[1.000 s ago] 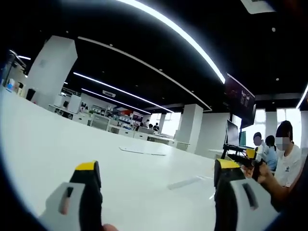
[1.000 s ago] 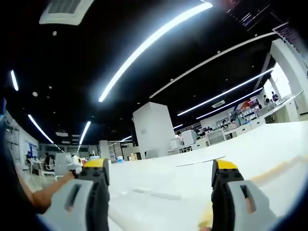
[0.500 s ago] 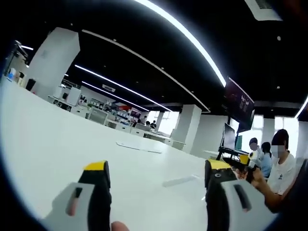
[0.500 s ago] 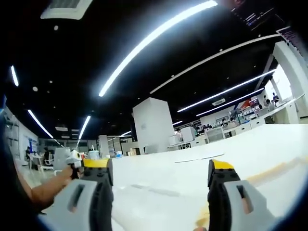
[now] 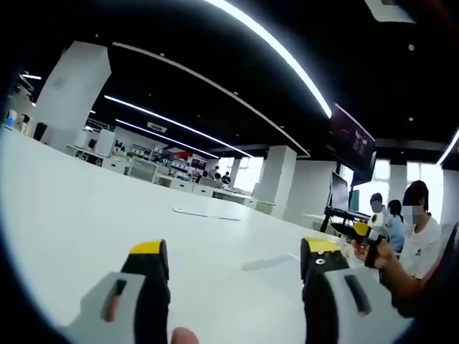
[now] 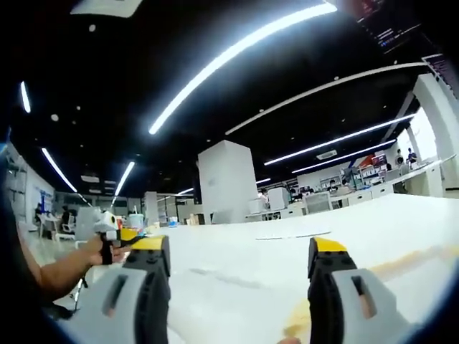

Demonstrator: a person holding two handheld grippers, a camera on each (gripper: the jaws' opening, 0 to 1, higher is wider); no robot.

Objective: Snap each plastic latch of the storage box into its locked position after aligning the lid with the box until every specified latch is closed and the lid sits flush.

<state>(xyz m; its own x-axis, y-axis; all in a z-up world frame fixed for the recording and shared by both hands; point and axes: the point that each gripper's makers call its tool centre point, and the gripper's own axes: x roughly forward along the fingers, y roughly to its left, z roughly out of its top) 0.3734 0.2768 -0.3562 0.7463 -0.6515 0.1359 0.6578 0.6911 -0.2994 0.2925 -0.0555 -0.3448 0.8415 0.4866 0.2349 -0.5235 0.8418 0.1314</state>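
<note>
One white tabletop (image 5: 86,208), with one flat sheet (image 5: 204,213) lying toward its far edge. Two seated people (image 5: 419,236) at its right edge in the left gripper view. One dark hanging screen (image 5: 351,143), one monitor (image 5: 338,195), and three long ceiling light strips (image 5: 272,50).

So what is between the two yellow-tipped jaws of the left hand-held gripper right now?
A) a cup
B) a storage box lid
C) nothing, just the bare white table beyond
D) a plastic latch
C: the left hand-held gripper has its jaws apart, with the plain white table showing between them.
</note>
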